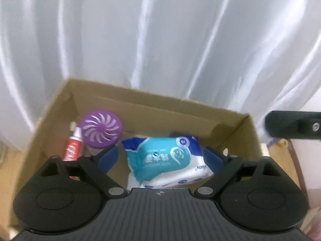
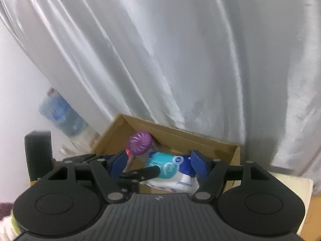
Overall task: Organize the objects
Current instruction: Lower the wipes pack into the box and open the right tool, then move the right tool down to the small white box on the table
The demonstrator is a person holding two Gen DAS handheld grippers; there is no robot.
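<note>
Left gripper (image 1: 160,156): nearest your lens, its blue pads (image 1: 213,158) spread wide on either side of the wipes pack, touching nothing that you can see, so it reads as released
Wipes pack (image 1: 164,160): lies inside the cardboard box (image 1: 246,138) near the front, label up and crumpled at one end; it looks soft and will sag if you pinch only an edge
Air freshener (image 1: 101,131): purple swirl-vent lid, upright in the box's left part, just beside the red-and-white tube (image 1: 72,146) that leans against the left wall
Right gripper (image 2: 158,161): fingers wide apart and carrying nothing, hanging back from the box (part of the left tool crosses in front of it in the right wrist view)
Background: white curtain (image 1: 160,40) behind the box; a blurred water jug (image 2: 62,114) stands off to the left in the right wrist view
Step in hand: you seem to be at the end of a placement, with three items already boxed and both tools free
Next move: lift the left gripper straight up clear of the box rim before you swing it, then look for anything not yet boxed; neither view shows a loose item, so you cannot tell what remains
</note>
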